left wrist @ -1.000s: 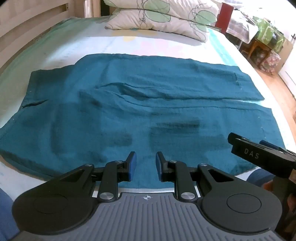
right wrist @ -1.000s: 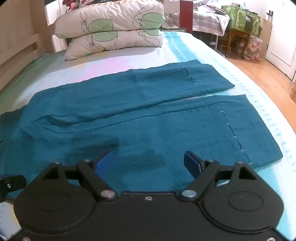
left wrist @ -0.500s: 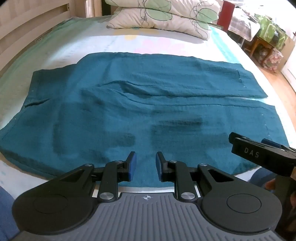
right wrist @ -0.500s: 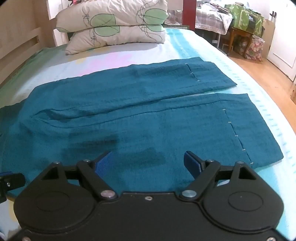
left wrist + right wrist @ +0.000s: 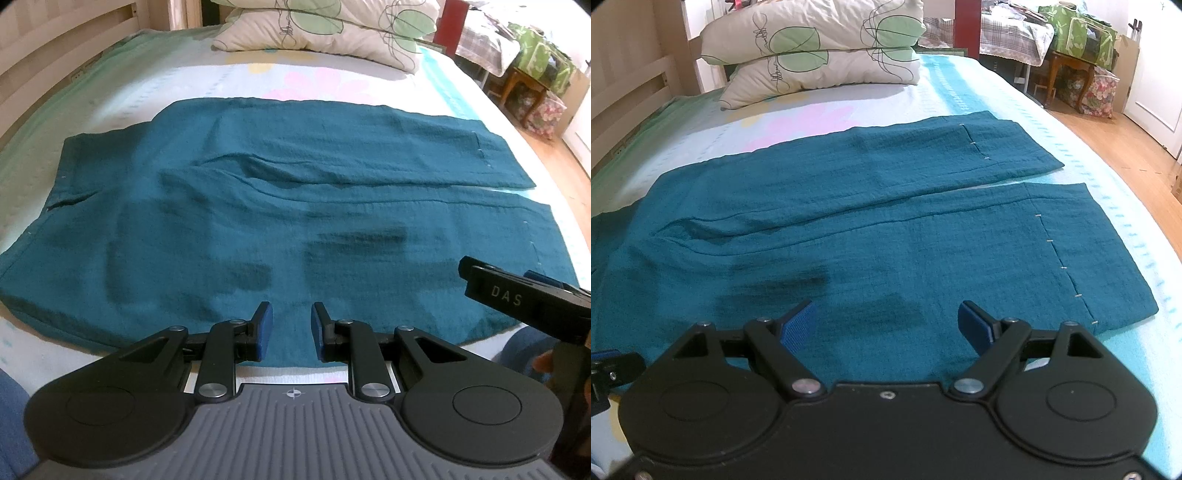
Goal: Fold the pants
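Clearly the pants [image 5: 280,206] are laid out flat for folding: they lie spread across the bed [image 5: 332,79], waist to the left and both legs running out to the right, the far leg lying alongside the near one with a narrow sliver of sheet showing between them toward the hems. That flat spread gives both tongs a straight near edge to work from, and no fold looks made yet.

The left gripper [image 5: 291,326] hovers just over the near edge of the near leg, roughly at mid-length, its blue pads a small way apart with nothing between them, so it is slightly open and holds no cloth. The right gripper [image 5: 886,321] sits over the same near edge but further right, nearer the hem with its line of pale stitches [image 5: 1062,266]; its pads stand wide apart and empty. In the left wrist view its black body shows at the right, beside the near hem.

Both tools are placed side by side along the near edge, probably so that each can pinch that edge and carry the near leg over onto the far one. Two stacked pillows [image 5: 812,59] rest at the far end of the bed, well apart from the pants.
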